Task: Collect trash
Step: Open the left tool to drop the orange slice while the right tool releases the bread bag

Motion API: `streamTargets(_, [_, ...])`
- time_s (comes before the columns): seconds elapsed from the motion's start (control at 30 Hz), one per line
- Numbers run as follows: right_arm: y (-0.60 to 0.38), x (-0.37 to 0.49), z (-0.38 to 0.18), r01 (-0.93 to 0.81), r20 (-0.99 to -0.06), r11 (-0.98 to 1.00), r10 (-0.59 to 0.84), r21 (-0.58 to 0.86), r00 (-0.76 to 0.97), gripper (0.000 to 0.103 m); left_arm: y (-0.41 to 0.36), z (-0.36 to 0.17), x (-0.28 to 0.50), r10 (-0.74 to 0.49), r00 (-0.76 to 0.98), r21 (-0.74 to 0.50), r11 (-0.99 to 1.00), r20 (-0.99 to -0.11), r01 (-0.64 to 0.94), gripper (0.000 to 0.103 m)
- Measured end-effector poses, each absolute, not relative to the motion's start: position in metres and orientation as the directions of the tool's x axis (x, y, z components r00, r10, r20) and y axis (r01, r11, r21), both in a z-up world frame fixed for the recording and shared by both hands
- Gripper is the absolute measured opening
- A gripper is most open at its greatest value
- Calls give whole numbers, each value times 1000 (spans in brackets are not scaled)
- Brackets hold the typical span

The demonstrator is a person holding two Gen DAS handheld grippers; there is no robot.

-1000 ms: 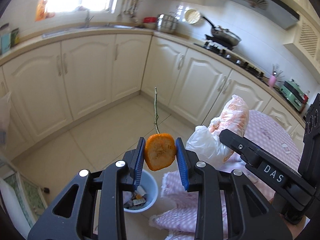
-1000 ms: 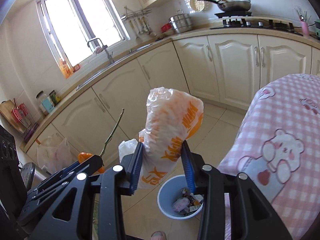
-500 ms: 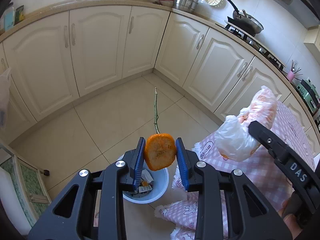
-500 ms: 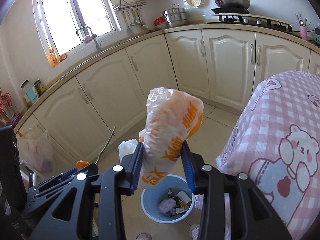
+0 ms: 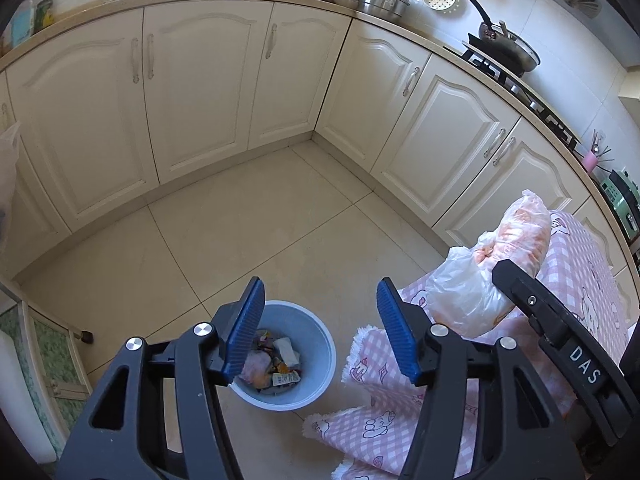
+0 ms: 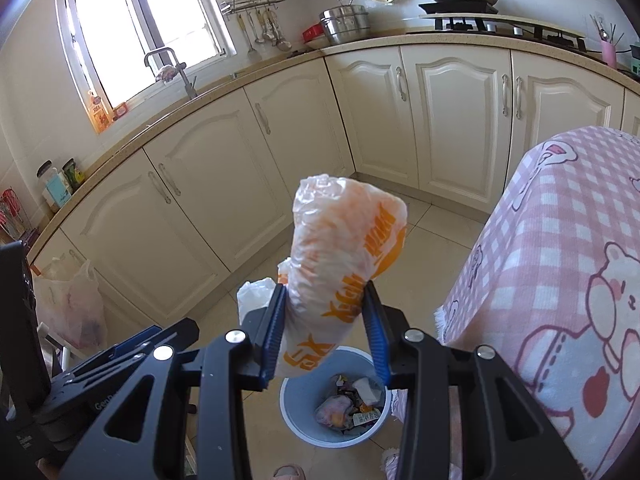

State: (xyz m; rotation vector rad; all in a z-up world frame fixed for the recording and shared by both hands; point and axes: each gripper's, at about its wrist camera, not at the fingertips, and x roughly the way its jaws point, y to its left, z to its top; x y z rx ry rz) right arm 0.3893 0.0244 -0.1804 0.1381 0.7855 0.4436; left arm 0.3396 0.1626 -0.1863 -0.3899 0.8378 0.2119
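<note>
My left gripper (image 5: 320, 328) hangs above the light blue trash bin (image 5: 318, 336) on the floor, its jaws opening, and nothing is between the blue pads. The bin holds wrappers and scraps, with an orange bit among them. My right gripper (image 6: 326, 334) is shut on a crumpled white and orange plastic bag (image 6: 344, 248), which sticks up between its pads. That same bag (image 5: 500, 264) shows at the right in the left wrist view. In the right wrist view the bin (image 6: 296, 404) lies just below the bag.
A table with a pink checked cloth (image 6: 560, 280) stands to the right of the bin, its cloth hanging to the floor (image 5: 380, 432). Cream cabinets (image 5: 200, 92) line the corner. A filled plastic bag (image 6: 72, 304) hangs at the left. Tiled floor (image 5: 260, 220) lies beyond the bin.
The left jaws have spread, and the orange peel with its long stem is gone from between them. Both grippers have sunk closer to the bin. The right still grips the bag.
</note>
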Motion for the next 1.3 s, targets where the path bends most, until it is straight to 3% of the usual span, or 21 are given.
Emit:
streamTargets(0.5, [53,391,-193,-378,-679,884,457,274,575,40,182,-194,331,70,628,-231,893,-775,-385,60])
streamTargets(0.63, [63,391,-199,-380,-679,882,461,279,571,41,188,-196,328,83,624,-225,889,-777,-399,67])
streamTargets(0.7, [65,395,-201,-377,-673,881,464,284,576,43,192,-198,327,83,621,-228,886,-779,-404,68])
streamTargets(0.8, [68,401,-208,-370,-668,877,476,308,572,56,194,-197,326,89,618,-225,883,-781,-412,70])
streamTargets(1.23, [40,372,-174,-353,-653,904,419,239,631,60,169,-165,306,89,662,-213,908,-745,-361,73])
streamTargets(1.3, [32,362,-163,-355,-646,910,404,214,647,62,161,-152,296,95,681,-206,915,-726,-346,77])
